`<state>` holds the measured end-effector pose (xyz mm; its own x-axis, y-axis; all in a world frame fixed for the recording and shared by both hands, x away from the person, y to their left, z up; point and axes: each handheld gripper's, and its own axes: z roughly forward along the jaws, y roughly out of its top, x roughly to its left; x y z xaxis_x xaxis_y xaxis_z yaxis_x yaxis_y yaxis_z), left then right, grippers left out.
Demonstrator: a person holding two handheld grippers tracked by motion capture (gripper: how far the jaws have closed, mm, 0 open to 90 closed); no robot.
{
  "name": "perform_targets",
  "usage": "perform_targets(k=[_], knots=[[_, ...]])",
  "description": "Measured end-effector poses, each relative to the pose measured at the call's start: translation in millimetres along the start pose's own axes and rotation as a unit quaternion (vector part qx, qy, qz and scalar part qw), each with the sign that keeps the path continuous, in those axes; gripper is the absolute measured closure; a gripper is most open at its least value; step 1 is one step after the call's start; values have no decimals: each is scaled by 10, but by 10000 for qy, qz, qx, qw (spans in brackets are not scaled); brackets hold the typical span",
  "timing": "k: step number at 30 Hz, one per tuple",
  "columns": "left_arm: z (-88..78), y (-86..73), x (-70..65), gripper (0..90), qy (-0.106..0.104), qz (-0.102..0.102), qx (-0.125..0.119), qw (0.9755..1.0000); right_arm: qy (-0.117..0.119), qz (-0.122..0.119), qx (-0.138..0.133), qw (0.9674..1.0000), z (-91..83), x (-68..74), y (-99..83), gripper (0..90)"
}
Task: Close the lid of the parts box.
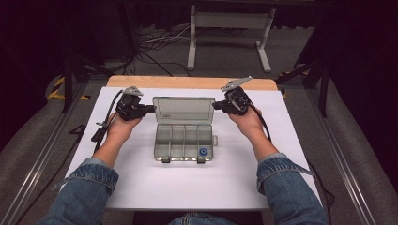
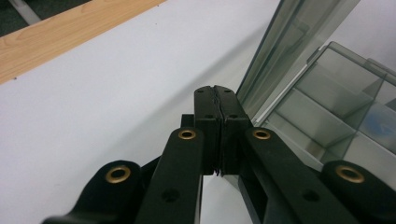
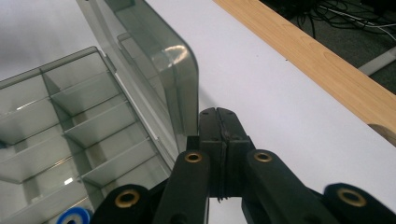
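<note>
Here, open compartment box [image 1: 184,136] between two empty, closed hand-held grippers [image 1: 151,108] [image 1: 216,105], beside its lid [image 1: 183,110].

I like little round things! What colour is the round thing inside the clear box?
Blue, with a white middle. The round thing shows best in the high view.

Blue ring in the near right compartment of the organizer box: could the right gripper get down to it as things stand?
Probably yes. The lid stands open behind the compartments, so the blue ring lies uncovered from above. The right gripper, jaws shut, sits beside the lid's right edge and would have to open first.
</note>
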<state>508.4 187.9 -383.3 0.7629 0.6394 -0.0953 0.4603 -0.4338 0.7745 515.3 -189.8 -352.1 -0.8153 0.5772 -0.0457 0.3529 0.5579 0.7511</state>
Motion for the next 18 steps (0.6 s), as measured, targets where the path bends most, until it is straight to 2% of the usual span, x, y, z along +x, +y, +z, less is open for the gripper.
perform_targets(k=[7, 18], knots=[[-97, -24, -63, 884, -28, 55, -67, 10000, 96, -66, -85, 9999, -91, 56, 0, 900], [-131, -26, -96, 884, -138, 158, -163, 9996, 214, -72, -113, 9997, -141, 114, -7, 900]])
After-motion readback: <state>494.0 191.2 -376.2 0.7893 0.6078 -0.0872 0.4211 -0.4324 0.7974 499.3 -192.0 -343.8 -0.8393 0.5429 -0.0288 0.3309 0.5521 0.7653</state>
